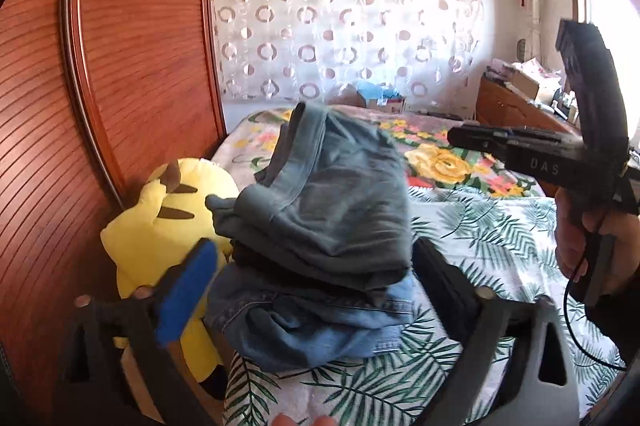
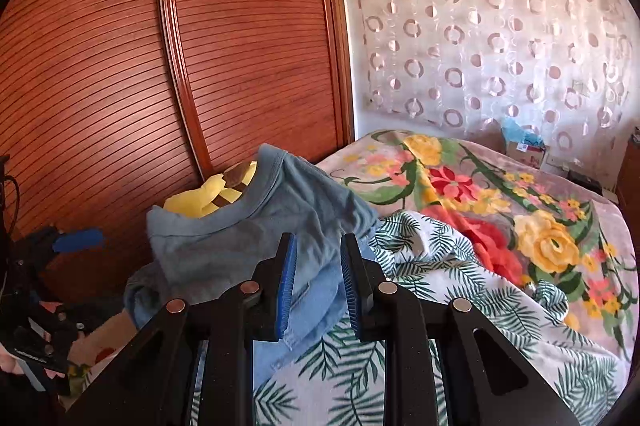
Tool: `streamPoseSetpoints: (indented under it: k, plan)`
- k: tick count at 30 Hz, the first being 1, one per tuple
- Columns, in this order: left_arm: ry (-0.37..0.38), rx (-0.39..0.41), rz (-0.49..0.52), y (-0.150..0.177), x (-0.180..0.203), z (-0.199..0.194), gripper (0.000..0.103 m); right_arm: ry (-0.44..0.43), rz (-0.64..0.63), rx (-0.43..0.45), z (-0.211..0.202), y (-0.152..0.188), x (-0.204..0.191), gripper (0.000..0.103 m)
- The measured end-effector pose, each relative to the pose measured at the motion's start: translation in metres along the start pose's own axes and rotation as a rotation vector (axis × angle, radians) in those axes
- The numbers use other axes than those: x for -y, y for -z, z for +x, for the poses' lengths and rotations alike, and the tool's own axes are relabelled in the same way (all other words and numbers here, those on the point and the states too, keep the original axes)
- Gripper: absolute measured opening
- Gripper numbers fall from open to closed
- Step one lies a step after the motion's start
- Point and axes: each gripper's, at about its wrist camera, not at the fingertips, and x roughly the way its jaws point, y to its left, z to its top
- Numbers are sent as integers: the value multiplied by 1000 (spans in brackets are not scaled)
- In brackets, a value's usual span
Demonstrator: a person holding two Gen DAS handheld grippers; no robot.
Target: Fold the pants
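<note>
The left wrist view sits low and close behind the folded pants [image 1: 320, 226], facing the curtain [image 1: 340, 26] at 12 o'clock. The right wrist view looks from slightly farther right, toward the wardrobe [image 2: 160, 66] at 10 o'clock. Both share the pants, bed [image 2: 500, 226], yellow plush [image 1: 160, 218], wardrobe and curtain.

Matt denim pants [image 1: 320, 322] lie near glossy ribbed wood wardrobe [image 2: 100, 66].

Folded pants [image 1: 320, 226] on bed [image 1: 480, 226] (plush toy [image 1: 160, 218] left).
</note>
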Motion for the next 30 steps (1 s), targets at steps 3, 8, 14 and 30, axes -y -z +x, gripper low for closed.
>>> streamPoseSetpoints:
  k: [3, 8, 14, 30]
  plan:
    - [0, 15, 24, -2, 6, -12, 103, 8, 4, 14, -19, 5, -1, 23]
    - [-1, 35, 37, -3, 17, -33, 103, 27, 8, 37, -50, 14, -8, 24]
    - [-28, 57, 67, 3, 34, -49, 103, 67, 12, 57, -84, 30, -16, 34]
    - [74, 35, 32, 32, 67, -57, 103, 147, 78, 58, -166, 89, -50, 43]
